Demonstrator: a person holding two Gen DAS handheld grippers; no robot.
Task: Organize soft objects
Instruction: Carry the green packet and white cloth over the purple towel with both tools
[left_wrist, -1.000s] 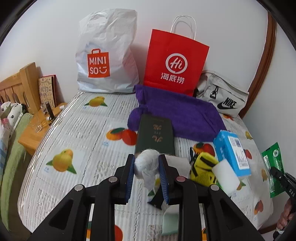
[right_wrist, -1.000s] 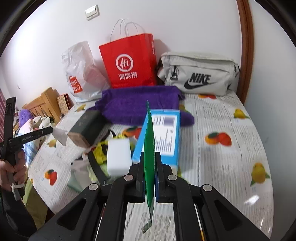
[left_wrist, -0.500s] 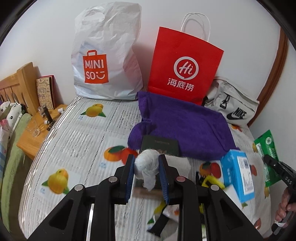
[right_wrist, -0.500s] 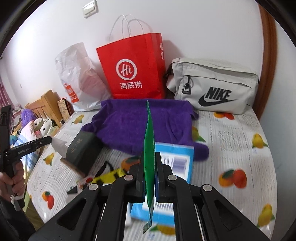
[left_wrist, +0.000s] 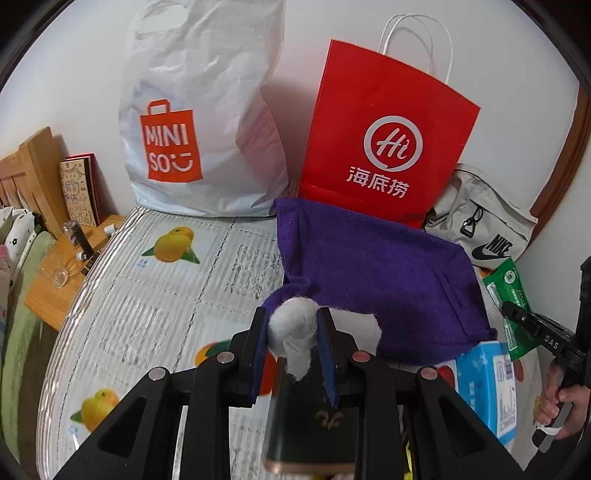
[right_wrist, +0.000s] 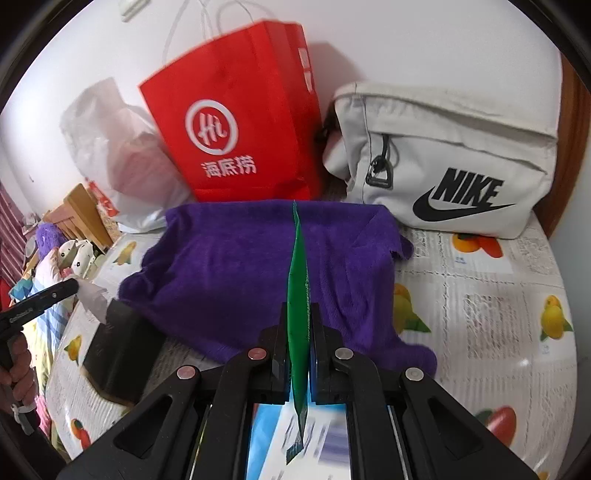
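My left gripper is shut on a white wad of soft cloth, held above a dark green box at the near edge of the purple towel. My right gripper is shut on a flat green packet, seen edge-on above the purple towel. The right gripper and its green packet also show at the right of the left wrist view. The left gripper with the white cloth shows at the left of the right wrist view.
A white Miniso bag, a red paper bag and a grey Nike bag stand against the wall. A blue box lies right of the dark box. The bed has a fruit-print cover; a wooden nightstand is at left.
Both grippers have moved forward toward the wall and the bags, each still holding its item. The purple towel and bags now fill more of both views.
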